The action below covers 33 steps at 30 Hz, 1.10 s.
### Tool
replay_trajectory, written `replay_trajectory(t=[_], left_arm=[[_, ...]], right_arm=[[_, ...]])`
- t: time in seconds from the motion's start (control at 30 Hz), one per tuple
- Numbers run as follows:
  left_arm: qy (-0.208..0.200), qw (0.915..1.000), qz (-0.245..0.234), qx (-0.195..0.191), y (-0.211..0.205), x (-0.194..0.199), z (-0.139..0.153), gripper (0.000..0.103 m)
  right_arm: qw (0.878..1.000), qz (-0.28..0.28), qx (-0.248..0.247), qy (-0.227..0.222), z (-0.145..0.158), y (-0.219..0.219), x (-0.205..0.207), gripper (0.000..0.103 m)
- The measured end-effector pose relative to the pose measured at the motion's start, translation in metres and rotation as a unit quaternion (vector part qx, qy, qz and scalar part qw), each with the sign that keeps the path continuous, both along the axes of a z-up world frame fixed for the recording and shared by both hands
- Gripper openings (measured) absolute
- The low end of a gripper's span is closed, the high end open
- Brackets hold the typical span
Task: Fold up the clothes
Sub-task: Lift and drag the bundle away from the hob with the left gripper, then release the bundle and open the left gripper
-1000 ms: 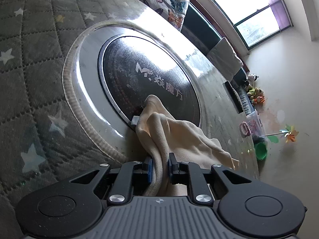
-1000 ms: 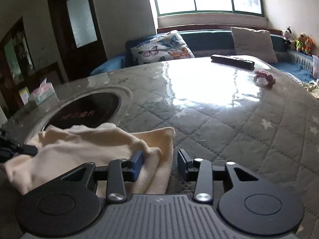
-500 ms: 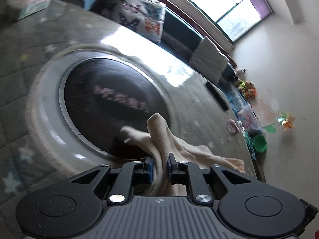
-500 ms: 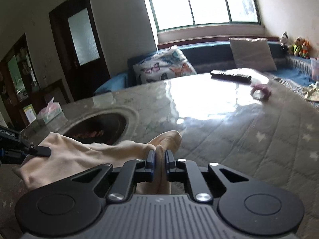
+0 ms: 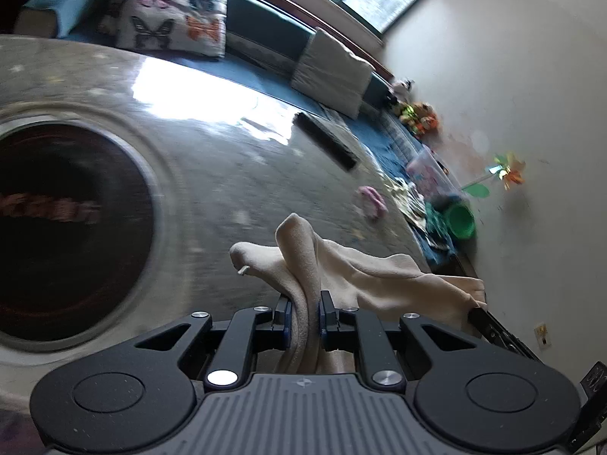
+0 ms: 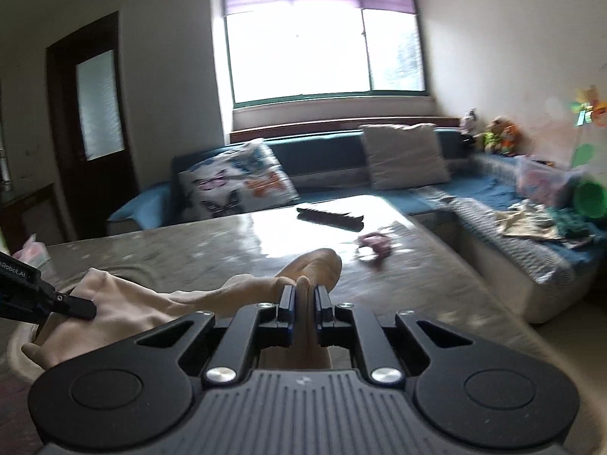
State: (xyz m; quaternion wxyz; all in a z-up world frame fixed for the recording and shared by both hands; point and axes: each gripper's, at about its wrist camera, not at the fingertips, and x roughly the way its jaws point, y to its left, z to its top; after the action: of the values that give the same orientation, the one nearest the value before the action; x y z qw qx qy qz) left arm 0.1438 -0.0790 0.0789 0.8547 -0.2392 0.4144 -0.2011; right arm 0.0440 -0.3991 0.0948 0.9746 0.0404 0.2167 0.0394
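Lifting cream garment point(image 5: 364, 273) off quilted table point(image 5: 235, 174), low centre of both frames. Left gripper point(image 5: 305, 313) pinching one bunched edge; right gripper point(image 6: 303, 313) pinching another. Probably spreading step before first fold. Next: pull apart, lay flat.

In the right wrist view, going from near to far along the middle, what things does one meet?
Right gripper shut on the cream garment → pink item → black remote control → blue sofa → window.
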Motion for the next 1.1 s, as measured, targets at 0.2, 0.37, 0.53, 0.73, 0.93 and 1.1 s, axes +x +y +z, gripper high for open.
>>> replay_trajectory(t=[0.2, 0.37, 0.53, 0.73, 0.93, 1.1], left_arm=[[0.005, 0.9994, -0.031, 0.012, -0.050, 0.018, -0.005, 0.015], [0.016, 0.9981, -0.050, 0.033, -0.078, 0.027, -0.018, 0.015], [0.017, 0.9962, -0.043, 0.073, -0.079, 0.030, -0.030, 0.027], [0.004, 0.9944, -0.021, 0.104, -0.069, 0.032, -0.031, 0.048], [-0.008, 0.9917, -0.033, 0.124, -0.084, 0.033, -0.029, 0.061], [-0.029, 0.9875, -0.055, 0.145, -0.106, 0.039, -0.026, 0.064]], right_arm=[[0.999, -0.043, -0.017, 0.012, -0.006, -0.040, 0.003, 0.009], [0.997, -0.069, -0.022, 0.026, -0.015, -0.064, 0.005, 0.009], [0.992, -0.105, -0.026, 0.059, -0.038, -0.081, 0.017, 0.011], [0.992, -0.107, -0.026, 0.069, -0.050, -0.090, 0.017, 0.013], [0.994, -0.076, 0.003, 0.077, -0.054, -0.083, 0.025, 0.013], [0.994, -0.056, 0.018, 0.089, -0.062, -0.071, 0.042, 0.013]])
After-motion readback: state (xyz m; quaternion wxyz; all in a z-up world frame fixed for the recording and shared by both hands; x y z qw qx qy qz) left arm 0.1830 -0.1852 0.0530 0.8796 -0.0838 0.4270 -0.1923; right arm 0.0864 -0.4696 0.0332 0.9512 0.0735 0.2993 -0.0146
